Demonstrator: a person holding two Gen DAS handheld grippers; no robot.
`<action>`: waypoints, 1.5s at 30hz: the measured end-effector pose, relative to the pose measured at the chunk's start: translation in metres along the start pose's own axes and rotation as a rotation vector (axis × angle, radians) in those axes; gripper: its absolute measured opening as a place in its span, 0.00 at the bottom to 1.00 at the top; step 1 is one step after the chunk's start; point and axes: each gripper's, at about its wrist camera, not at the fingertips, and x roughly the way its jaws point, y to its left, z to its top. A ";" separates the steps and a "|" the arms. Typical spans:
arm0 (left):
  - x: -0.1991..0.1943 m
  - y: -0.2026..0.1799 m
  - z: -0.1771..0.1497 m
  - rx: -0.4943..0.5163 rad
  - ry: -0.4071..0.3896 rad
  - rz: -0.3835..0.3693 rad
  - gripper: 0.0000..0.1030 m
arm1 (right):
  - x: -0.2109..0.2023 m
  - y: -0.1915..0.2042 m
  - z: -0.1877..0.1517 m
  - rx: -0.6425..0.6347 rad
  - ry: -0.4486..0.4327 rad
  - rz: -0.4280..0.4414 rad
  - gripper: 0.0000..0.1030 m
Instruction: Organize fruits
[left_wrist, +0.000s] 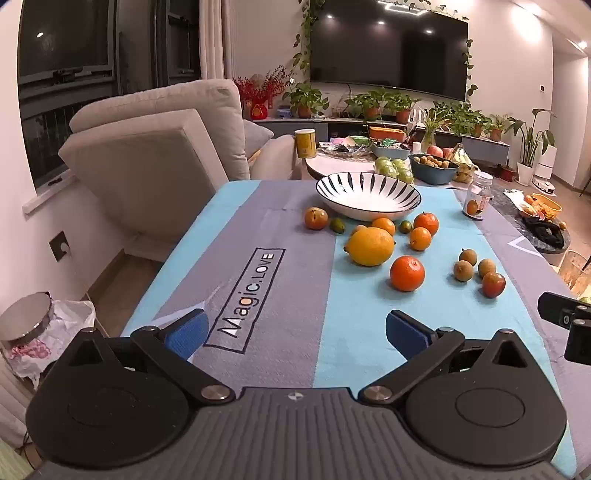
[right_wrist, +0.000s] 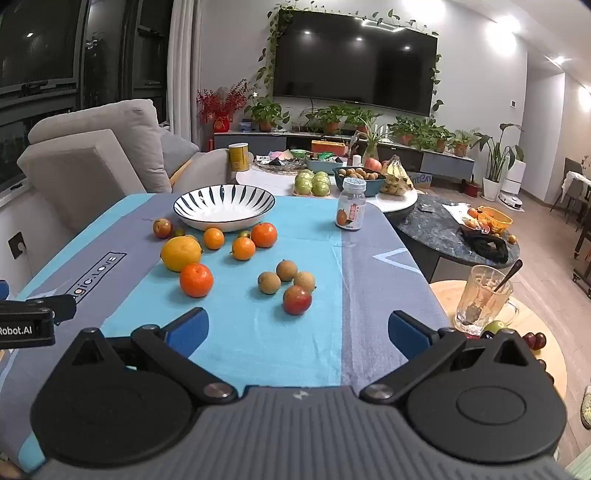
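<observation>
A white bowl with black stripes (left_wrist: 368, 195) (right_wrist: 224, 206) stands empty at the far end of the blue and grey cloth. In front of it lie a large lemon (left_wrist: 370, 246) (right_wrist: 180, 253), several oranges, the nearest one (left_wrist: 407, 273) (right_wrist: 196, 280), small green fruits, a reddish fruit (left_wrist: 316, 218) (right_wrist: 162, 228), and a cluster of brown longans with a red fruit (left_wrist: 493, 284) (right_wrist: 297, 300). My left gripper (left_wrist: 297, 330) is open and empty over the near cloth. My right gripper (right_wrist: 298, 330) is open and empty, just short of the red fruit.
A small clear jar (left_wrist: 478, 201) (right_wrist: 351, 209) stands at the cloth's far right. Behind it a round table holds more fruit bowls (right_wrist: 360, 180). A grey sofa (left_wrist: 159, 147) is at left. A glass mug with a spoon (right_wrist: 482, 299) stands on a wooden stool at right.
</observation>
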 end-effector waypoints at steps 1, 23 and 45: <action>-0.001 -0.004 -0.001 0.021 -0.007 0.012 1.00 | 0.000 0.000 0.000 0.004 -0.001 0.002 0.63; -0.002 -0.002 0.000 0.006 -0.011 0.009 1.00 | 0.002 -0.007 0.002 0.002 -0.005 0.001 0.63; -0.004 -0.003 0.001 0.013 -0.013 0.012 1.00 | 0.002 -0.004 -0.001 0.013 0.002 -0.005 0.63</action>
